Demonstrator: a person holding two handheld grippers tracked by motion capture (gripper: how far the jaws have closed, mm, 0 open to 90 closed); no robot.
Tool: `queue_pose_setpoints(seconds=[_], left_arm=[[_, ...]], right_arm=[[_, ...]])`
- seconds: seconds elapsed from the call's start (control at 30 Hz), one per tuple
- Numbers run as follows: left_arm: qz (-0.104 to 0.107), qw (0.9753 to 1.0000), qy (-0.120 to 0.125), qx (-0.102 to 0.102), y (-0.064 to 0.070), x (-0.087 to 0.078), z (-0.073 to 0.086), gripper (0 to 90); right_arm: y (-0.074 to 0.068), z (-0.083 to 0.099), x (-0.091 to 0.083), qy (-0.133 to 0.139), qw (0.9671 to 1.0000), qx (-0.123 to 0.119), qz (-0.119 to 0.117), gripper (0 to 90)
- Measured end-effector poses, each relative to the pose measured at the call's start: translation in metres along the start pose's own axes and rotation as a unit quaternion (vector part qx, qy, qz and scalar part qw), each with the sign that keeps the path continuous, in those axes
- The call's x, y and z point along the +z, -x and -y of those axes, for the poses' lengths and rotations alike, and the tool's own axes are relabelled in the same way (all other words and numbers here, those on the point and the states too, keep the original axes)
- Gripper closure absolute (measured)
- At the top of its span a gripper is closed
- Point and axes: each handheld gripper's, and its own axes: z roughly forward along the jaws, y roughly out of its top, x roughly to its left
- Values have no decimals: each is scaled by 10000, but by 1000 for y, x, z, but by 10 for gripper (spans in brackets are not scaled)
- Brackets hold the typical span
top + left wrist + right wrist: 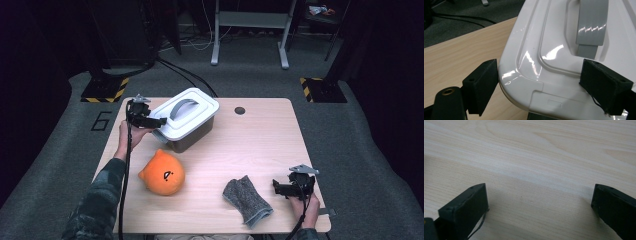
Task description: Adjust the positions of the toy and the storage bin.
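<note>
With our left gripper [539, 85] spread wide astride the near corner of the white box lid [564, 50], we should seat both pads squarely on its rim before closing, while our right gripper [539, 205] waits apart over bare table [536, 157].

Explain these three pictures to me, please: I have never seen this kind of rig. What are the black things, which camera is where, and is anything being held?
A person sits at a wooden table, holding a two-jaw gripper in each hand. The wide picture comes from a fixed camera above; the other two come from cameras riding on each gripper, looking along its black jaws. The left gripper is at the corner of a white-lidded box, its open jaws either side of the lid corner, not closed on it. The right gripper is open over bare wood, holding nothing. Also on the table are an orange plush toy and a grey knitted glove.
</note>
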Motion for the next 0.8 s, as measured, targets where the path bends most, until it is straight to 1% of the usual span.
queue_pose_setpoints(seconds=[0.03, 0.07, 0.13, 0.2, 0.27, 0.3, 0.37, 0.43, 0.47, 0.5, 0.6, 0.7, 0.77, 0.8], left_arm=[[27, 10000, -25, 17, 1, 1, -1, 150], [27, 10000, 33, 17, 3, 2, -1, 149], [81, 9999, -33, 130, 7, 4, -3, 149], [94, 9999, -46, 120, 9, 5, -4, 149], [134, 9996, -94, 214, 13, 6, -6, 149], [146, 9998, -49, 157, 15, 8, -6, 149], [149, 9997, -66, 192, 17, 8, -7, 149], [154, 9997, -62, 173, 18, 9, -7, 148], [176, 9997, -72, 182, 19, 9, -7, 149], [172, 9995, -81, 233, 20, 8, -7, 149], [247, 9993, -55, 259, 24, 8, -6, 150], [307, 9991, -95, 289, 28, 6, -6, 154], [297, 9991, -81, 307, 30, 6, -6, 155], [332, 9987, -160, 365, 30, 5, -6, 156]], right_arm=[[0, 0, 0, 0, 10000, 0, 0, 0], [0, 0, 0, -2, 10000, 1, -1, 0], [0, 0, 0, -1, 10000, 1, -1, 0], [0, 0, 0, -1, 10000, 2, -1, 0], [0, 0, 0, -1, 10000, 2, -2, 0], [0, 0, 0, -1, 10000, 2, -2, 0], [0, 0, 0, -1, 10000, 3, -3, 0], [0, 0, 0, -2, 10000, 3, -4, 0], [0, 0, 0, 1, 10000, 4, -5, 0], [0, 0, 0, 1, 10000, 4, -5, 0], [0, 0, 0, -2, 10000, 5, -5, 0], [0, 0, 0, -1, 10000, 3, -5, 0], [0, 0, 0, 0, 10000, 3, -5, 0], [0, 0, 0, -1, 10000, 3, -4, 0]])
